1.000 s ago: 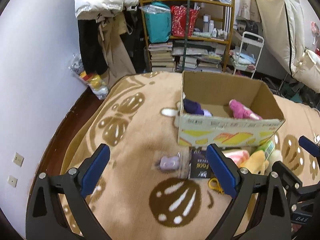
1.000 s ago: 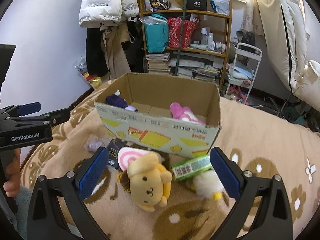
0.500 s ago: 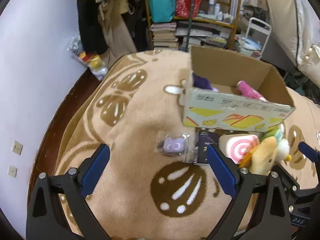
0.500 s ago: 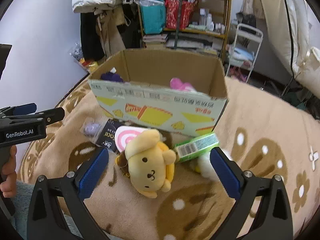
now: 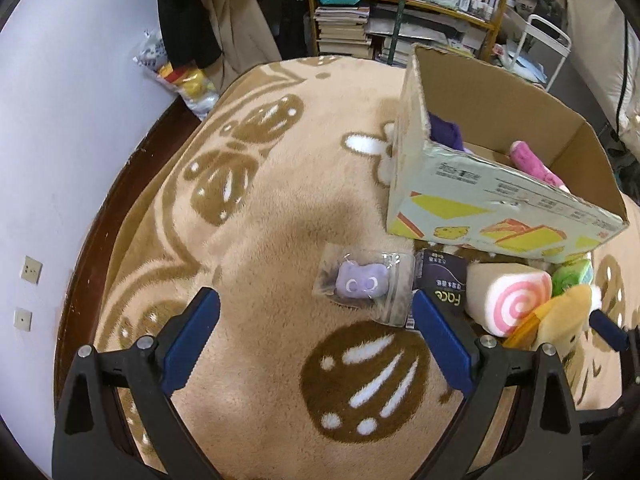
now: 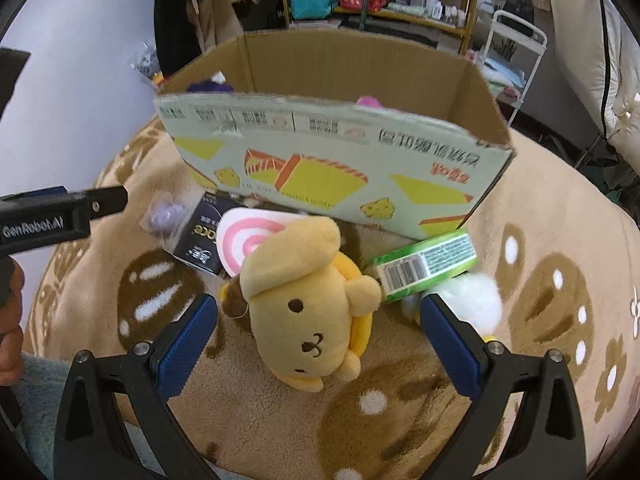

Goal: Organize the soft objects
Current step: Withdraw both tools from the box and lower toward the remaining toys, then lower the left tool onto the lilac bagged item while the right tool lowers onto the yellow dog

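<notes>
A yellow dog plush (image 6: pixel 308 308) lies on the beige blanket in front of an open cardboard box (image 6: pixel 332 168). My right gripper (image 6: pixel 318 332) is open, its fingers on either side of the plush. My left gripper (image 5: pixel 316 332) is open and empty, just short of a small purple plush in a clear bag (image 5: pixel 362 282). A pink swirl roll cushion (image 5: pixel 506 296) (image 6: pixel 248 240), a black packet (image 5: pixel 442 282), a green packet (image 6: pixel 426 266) and a white fluffy toy (image 6: pixel 472 298) lie by the box. A purple item (image 5: pixel 446 132) and a pink plush (image 5: pixel 530 158) are inside the box (image 5: pixel 500 196).
The blanket (image 5: pixel 280 208) covers a raised surface with a dark wooden edge (image 5: pixel 116 192) at the left by a white wall. A crowded shelf (image 5: pixel 400 8), hanging clothes (image 5: pixel 208 12) and a white cart (image 5: pixel 548 48) stand behind the box.
Both grippers have moved forward and down toward the items. The yellow plush now sits between the right gripper's fingers, and the bagged purple plush is closer to the left gripper.
</notes>
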### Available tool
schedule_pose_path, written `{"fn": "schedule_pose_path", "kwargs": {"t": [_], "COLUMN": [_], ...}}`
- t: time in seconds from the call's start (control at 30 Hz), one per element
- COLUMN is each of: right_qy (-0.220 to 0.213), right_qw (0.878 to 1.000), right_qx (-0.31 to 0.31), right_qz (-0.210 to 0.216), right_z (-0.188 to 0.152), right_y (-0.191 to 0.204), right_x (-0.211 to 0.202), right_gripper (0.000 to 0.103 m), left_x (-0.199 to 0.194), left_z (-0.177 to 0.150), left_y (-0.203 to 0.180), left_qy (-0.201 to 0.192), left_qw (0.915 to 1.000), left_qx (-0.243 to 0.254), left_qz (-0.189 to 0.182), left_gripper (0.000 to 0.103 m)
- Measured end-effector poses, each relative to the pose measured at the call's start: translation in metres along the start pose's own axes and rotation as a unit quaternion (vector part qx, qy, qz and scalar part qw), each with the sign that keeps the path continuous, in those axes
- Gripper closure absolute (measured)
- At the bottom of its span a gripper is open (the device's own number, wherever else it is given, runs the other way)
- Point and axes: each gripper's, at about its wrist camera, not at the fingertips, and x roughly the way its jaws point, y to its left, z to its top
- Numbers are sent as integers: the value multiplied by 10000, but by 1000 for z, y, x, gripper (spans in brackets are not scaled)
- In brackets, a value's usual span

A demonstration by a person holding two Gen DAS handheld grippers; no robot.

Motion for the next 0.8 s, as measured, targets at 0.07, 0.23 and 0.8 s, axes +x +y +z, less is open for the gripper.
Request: {"fn": "schedule_pose_path", "kwargs": {"t": [0.07,0.23,0.8], "right_qy": [100,274,137], "right_qw": [9999,9996,9995], "right_qx": [1,-43,-159], "right_qz": [13,-37,-254], "right_z": [1,3,14], "right_y": [1,3,4], "right_x": [7,19,28], "right_gripper": [0,0,0], "left_x": [7,23,75], "left_z": [3,9,5], "left_y": [1,-1,-18], "left_qy": [69,269,975], "left_qw": [10000,9996,9944], "left_qx": [-20,-15,351], "left_qz": [-16,-13,219], "left_gripper": [7,7,7]}}
